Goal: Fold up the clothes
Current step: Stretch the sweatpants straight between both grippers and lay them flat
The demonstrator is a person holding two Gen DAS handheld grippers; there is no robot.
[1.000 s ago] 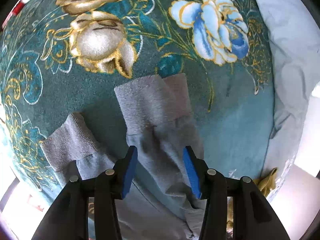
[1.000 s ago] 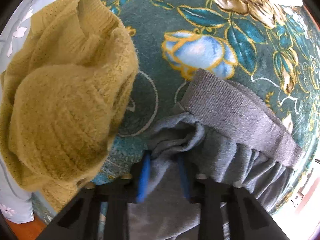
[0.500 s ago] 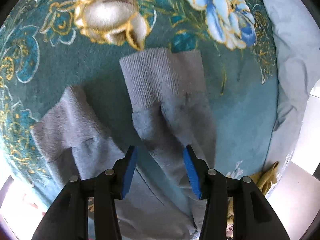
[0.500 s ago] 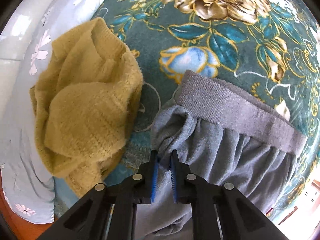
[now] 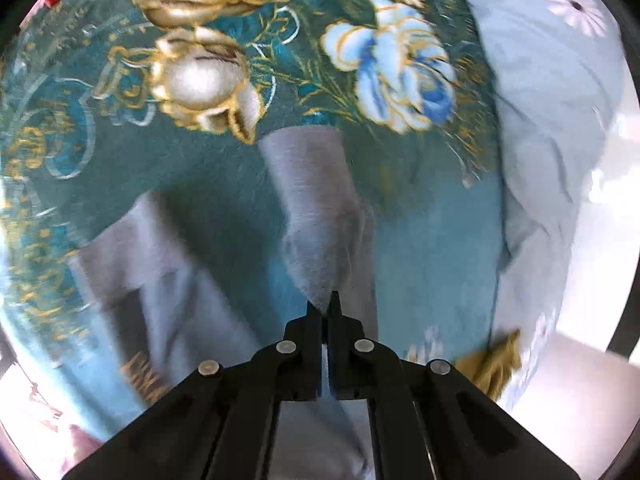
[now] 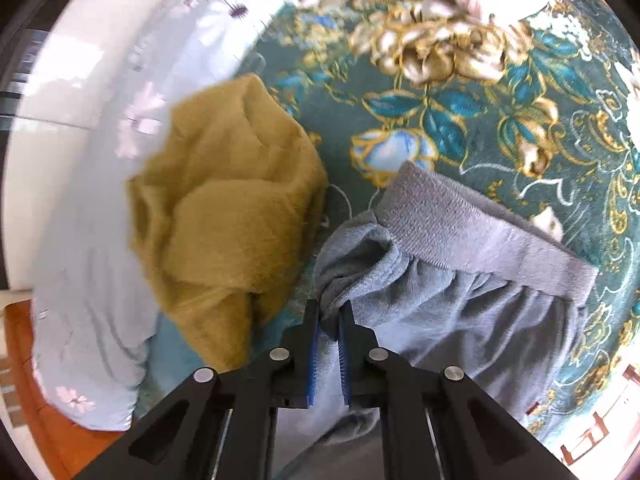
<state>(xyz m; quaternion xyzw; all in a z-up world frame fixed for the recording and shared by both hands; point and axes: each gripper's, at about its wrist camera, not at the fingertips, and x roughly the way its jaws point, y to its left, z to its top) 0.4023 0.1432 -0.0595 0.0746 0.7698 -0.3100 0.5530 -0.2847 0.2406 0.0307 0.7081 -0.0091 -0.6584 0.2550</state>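
Presently, findings as observed from my two wrist views:

Left hand-held gripper [image 5: 324,305]: my fingers are pressed together on a fold of the grey sweatpants [image 5: 320,216], pinching one leg just behind its ribbed cuff.
Held leg: it runs straight ahead of my left fingers, the cuff [image 5: 304,156] at its far end lying on the blanket.
Other leg [image 5: 132,256]: ahead and to the left of my left fingers, lying flat; the view is blurred, so detail is poor.
Right hand-held gripper [image 6: 329,312]: my fingers are clamped on a bunched edge of the grey sweatpants [image 6: 460,312] near the end of the waistband, with cloth visible between the blue pads [image 6: 314,356].
Waistband [image 6: 472,228]: a ribbed grey strip, ahead and to the right of my right fingers, running away at a slant, with gathered fabric below it.
Yellow sweater [image 6: 228,216]: a crumpled heap ahead and to the left of my right fingers, just beside the sweatpants; whether they touch I cannot tell.
Floral blanket [image 6: 460,112]: teal with gold and blue flowers, beneath both garments.
Pale blue sheet [image 6: 92,280]: far left of my right fingers, under part of the sweater; in the left view [image 5: 552,128] it lies to the right.
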